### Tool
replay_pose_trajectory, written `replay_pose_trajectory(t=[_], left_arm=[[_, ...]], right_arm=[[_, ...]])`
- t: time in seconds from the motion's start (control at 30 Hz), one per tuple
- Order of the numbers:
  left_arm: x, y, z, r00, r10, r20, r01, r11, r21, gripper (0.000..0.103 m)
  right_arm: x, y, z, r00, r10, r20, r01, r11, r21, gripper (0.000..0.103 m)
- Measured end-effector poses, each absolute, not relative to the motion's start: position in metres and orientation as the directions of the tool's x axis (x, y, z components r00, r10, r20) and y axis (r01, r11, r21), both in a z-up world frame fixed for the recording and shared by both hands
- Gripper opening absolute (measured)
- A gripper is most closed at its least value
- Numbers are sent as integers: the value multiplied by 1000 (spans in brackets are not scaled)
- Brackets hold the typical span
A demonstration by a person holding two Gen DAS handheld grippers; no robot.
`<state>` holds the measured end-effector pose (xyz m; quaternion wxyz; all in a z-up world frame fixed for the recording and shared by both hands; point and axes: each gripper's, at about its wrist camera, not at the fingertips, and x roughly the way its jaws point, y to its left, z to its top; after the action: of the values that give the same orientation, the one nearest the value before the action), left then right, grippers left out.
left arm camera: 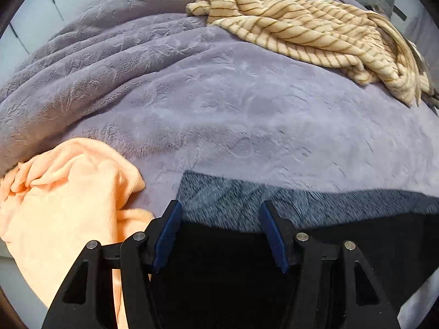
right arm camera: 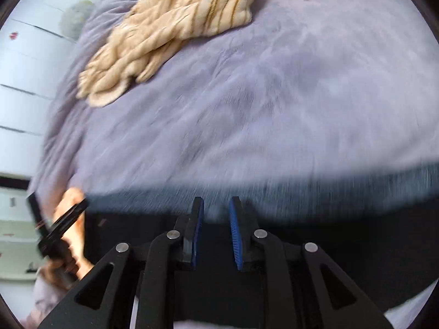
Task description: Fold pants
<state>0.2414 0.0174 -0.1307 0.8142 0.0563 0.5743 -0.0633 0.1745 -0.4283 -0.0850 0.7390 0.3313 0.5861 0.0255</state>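
Observation:
Black pants [left arm camera: 219,249] with a grey fleecy inner band [left arm camera: 233,194] lie flat on the bed along the bottom of both wrist views [right arm camera: 356,246]. My left gripper [left arm camera: 221,205] hovers over their upper left corner, jaws open wide, with nothing pinched between the blue pads [left arm camera: 167,233]. My right gripper [right arm camera: 217,200] stands over the fleecy edge [right arm camera: 301,192] further along. Its jaws are a narrow gap apart and no cloth is caught between them. The right wrist view is blurred. At its left edge it shows the left gripper's black frame [right arm camera: 60,227] held by a hand [right arm camera: 76,260].
A lavender plush blanket [left arm camera: 219,96] covers the bed [right arm camera: 274,96]. A crumpled orange garment [left arm camera: 68,197] lies just left of the pants. A cream striped garment [left arm camera: 315,35] is heaped at the far side [right arm camera: 175,27]. White panelled walls [right arm camera: 24,68] lie beyond the bed's left edge.

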Motion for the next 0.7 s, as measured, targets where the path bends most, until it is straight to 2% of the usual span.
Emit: replay_pose_trajectory(t=[0.07, 0.17, 0.23, 0.4, 0.43, 0.47, 0.5, 0.53, 0.6, 0.7], left_arm=[[215, 7, -130, 312, -50, -949, 229, 973, 25, 61], [183, -6, -153, 291, 1, -957, 291, 952, 90, 62], [172, -8, -157, 343, 4, -939, 315, 942, 119, 62], [184, -5, -156, 312, -10, -950, 329, 939, 98, 63], [185, -5, -156, 317, -5, -949, 339, 935, 108, 67], [186, -5, -157, 324, 14, -946, 337, 933, 129, 78], [192, 0, -158, 320, 25, -947, 324, 936, 135, 81], [196, 5, -160, 304, 8, -953, 307, 946, 106, 83], [202, 13, -161, 279, -13, -960, 280, 958, 69, 86], [201, 11, -161, 298, 2, -954, 310, 946, 99, 87]], right_arm=[[127, -403, -98, 307, 528, -791, 387, 690, 611, 34], [76, -381, -134, 285, 617, -734, 483, 569, 666, 34], [58, -375, -157, 296, 626, -722, 537, 516, 667, 36], [53, -380, -178, 441, 622, -647, 570, 363, 737, 37], [55, -380, -181, 450, 622, -640, 577, 344, 741, 37], [57, -379, -184, 453, 622, -639, 583, 335, 740, 37], [61, -378, -182, 446, 619, -647, 587, 343, 733, 32], [62, -378, -175, 438, 611, -659, 581, 366, 727, 8], [64, -379, -148, 445, 589, -674, 522, 441, 730, 7], [61, -381, -139, 381, 505, -774, 521, 574, 631, 5]])
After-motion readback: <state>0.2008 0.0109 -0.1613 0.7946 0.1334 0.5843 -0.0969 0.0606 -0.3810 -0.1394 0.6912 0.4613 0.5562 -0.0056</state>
